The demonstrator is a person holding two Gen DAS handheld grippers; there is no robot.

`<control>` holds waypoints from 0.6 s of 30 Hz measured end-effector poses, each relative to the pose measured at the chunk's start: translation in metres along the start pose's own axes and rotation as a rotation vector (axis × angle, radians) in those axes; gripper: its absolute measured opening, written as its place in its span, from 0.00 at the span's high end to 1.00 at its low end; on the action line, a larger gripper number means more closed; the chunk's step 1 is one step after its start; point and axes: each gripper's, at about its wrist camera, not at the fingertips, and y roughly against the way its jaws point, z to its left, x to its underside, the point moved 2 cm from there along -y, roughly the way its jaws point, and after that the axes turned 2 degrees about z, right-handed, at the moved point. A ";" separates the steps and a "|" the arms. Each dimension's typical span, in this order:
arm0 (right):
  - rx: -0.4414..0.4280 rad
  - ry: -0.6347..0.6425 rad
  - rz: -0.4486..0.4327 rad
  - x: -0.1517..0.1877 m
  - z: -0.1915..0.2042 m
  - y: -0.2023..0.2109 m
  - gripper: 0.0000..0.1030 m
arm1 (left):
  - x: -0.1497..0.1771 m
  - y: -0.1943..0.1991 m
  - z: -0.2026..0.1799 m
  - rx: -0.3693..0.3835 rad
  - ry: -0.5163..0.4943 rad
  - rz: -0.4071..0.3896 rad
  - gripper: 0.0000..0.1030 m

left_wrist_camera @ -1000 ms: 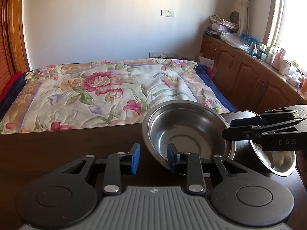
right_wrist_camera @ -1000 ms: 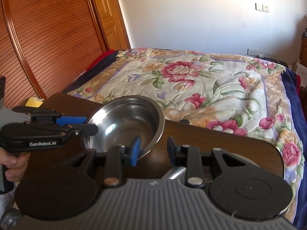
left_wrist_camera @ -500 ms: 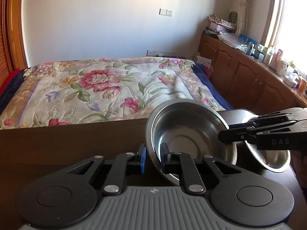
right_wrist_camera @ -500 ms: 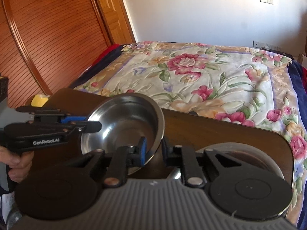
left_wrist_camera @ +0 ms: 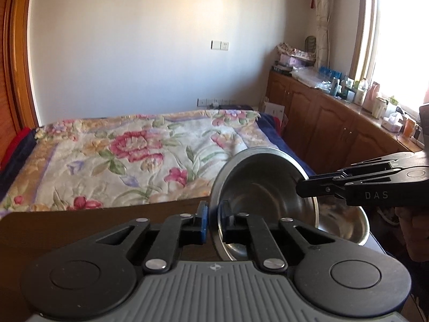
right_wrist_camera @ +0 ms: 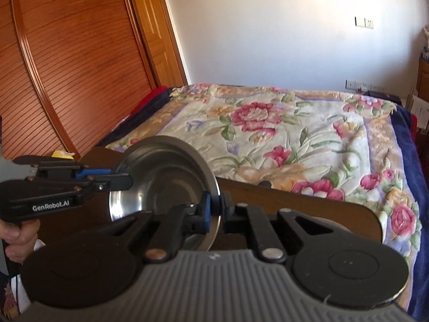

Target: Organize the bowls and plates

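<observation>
Both grippers are pinching 1 steel bowl (left_wrist_camera: 262, 187) by its rim: the left gripper (left_wrist_camera: 213, 224) is clamping the near-left edge at the lower centre of its frame, and the right gripper (right_wrist_camera: 215, 214) is clamping the opposite edge in its own view. The bowl is hanging tilted above the dark bench (left_wrist_camera: 80, 230), in front of the flowered bed (left_wrist_camera: 120, 155). A 2nd steel bowl (left_wrist_camera: 346, 225) is sitting behind it at the lower right of the left view.

The bowl is looking thin, stiff and light, and its polished rim is likely slippery, so 2 opposed rim grips suit it.

The 2nd bowl is mostly being hidden by the 1st, and whether it is resting on the bench cannot be told. A hand (right_wrist_camera: 16, 236) is showing only partly at the lower left of the right view.
</observation>
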 end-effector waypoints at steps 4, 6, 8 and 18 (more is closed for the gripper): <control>0.030 0.023 -0.030 0.000 0.010 0.012 0.91 | 0.001 0.016 -0.003 0.005 -0.004 -0.021 0.92; 0.033 0.027 -0.040 0.000 0.014 0.020 0.91 | 0.002 0.025 -0.002 0.011 -0.005 -0.032 0.92; 0.033 0.032 -0.049 -0.001 0.018 0.028 0.91 | 0.002 0.036 -0.004 0.015 -0.010 -0.048 0.92; 0.057 0.063 -0.101 0.008 0.043 0.071 0.90 | 0.015 0.091 -0.017 0.044 -0.033 -0.114 0.92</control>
